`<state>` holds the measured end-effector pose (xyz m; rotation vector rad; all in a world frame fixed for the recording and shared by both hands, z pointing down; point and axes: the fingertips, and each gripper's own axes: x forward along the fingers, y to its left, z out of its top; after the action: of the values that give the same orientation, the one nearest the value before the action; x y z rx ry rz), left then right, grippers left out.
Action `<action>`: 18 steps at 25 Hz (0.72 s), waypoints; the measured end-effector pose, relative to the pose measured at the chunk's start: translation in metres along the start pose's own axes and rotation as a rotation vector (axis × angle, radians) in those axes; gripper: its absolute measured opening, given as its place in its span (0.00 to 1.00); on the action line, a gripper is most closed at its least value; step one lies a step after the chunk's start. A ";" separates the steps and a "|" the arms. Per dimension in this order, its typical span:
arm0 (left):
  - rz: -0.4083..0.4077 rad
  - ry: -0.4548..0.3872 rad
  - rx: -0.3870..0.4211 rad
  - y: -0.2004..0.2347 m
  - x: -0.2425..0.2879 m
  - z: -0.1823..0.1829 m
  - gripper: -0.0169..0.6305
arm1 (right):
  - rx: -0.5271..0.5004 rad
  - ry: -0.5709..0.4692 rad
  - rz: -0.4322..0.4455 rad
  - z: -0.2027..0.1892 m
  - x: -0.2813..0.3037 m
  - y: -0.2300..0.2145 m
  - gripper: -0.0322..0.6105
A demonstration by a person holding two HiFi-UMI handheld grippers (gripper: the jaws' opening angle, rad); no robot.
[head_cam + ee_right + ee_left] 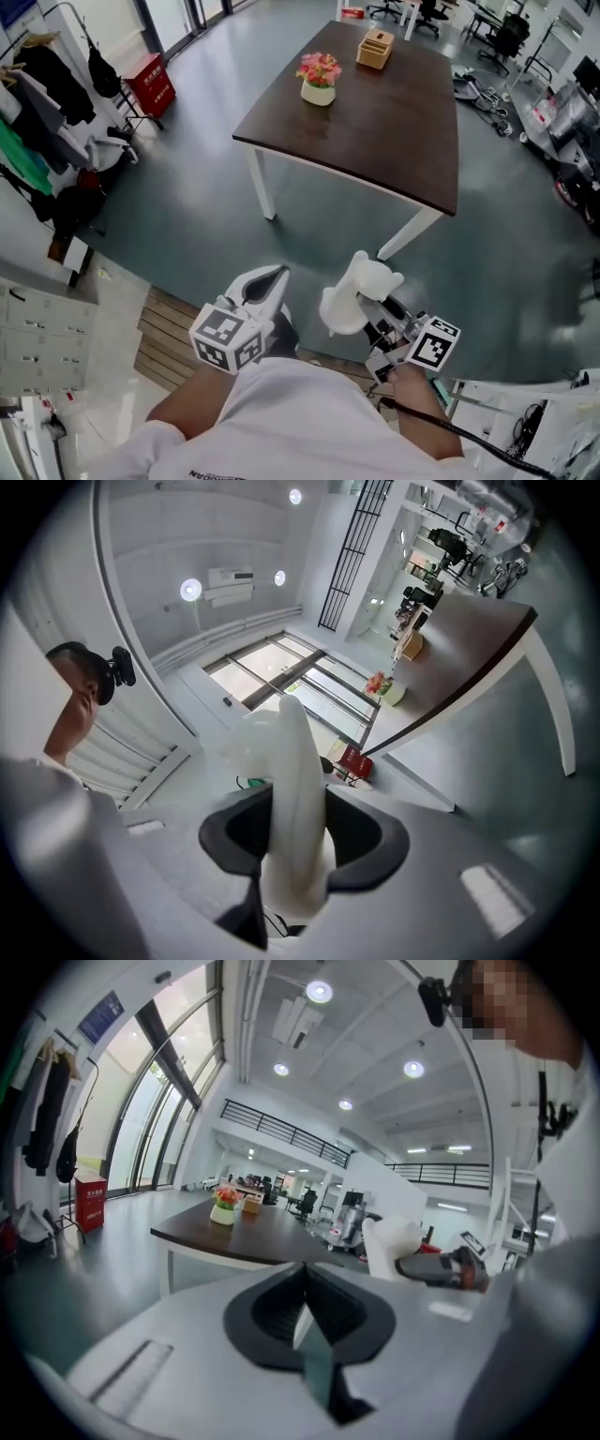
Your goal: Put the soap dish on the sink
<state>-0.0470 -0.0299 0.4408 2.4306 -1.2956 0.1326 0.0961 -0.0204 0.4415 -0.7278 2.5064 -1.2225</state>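
Note:
The white soap dish (361, 291) is held up in front of the person's body, above the grey floor. My right gripper (377, 314) is shut on it, and in the right gripper view the dish (298, 789) stands edge-on between the jaws of that gripper (300, 841). My left gripper (269, 281) is beside it on the left, a short gap away, its jaws together with nothing in them. From the left gripper (305, 1312), the dish (389, 1241) shows to the right. No sink is in view.
A dark-topped table (394, 141) with white legs stands ahead, carrying a flower pot (318, 79) and a wooden box (375, 48). A clothes rack (47, 122) and a red box (150, 82) are at the left. Wooden slats (164, 328) lie near the feet.

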 end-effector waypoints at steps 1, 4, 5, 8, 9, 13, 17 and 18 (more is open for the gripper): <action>0.001 -0.005 -0.001 0.011 0.008 0.007 0.03 | 0.003 0.006 -0.011 0.009 0.011 -0.007 0.26; -0.004 -0.010 -0.007 0.039 0.029 0.033 0.03 | 0.042 0.022 -0.052 0.038 0.044 -0.023 0.26; -0.010 -0.006 -0.013 0.047 0.035 0.042 0.03 | 0.064 0.027 -0.063 0.048 0.055 -0.026 0.26; -0.042 0.016 -0.023 0.061 0.047 0.073 0.03 | 0.125 0.037 -0.083 0.078 0.086 -0.024 0.26; -0.056 0.024 -0.015 0.064 0.050 0.084 0.03 | 0.127 0.041 -0.089 0.088 0.095 -0.020 0.26; -0.087 0.026 -0.006 0.078 0.059 0.117 0.03 | 0.103 0.064 -0.096 0.120 0.129 -0.008 0.26; -0.069 0.004 -0.020 0.101 0.065 0.130 0.03 | 0.076 0.066 -0.087 0.142 0.158 -0.013 0.26; -0.064 0.005 -0.031 0.109 0.066 0.131 0.03 | 0.083 0.058 -0.088 0.147 0.166 -0.016 0.26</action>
<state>-0.1103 -0.1849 0.3683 2.4410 -1.2076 0.1009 0.0255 -0.2152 0.3618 -0.8010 2.4760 -1.3886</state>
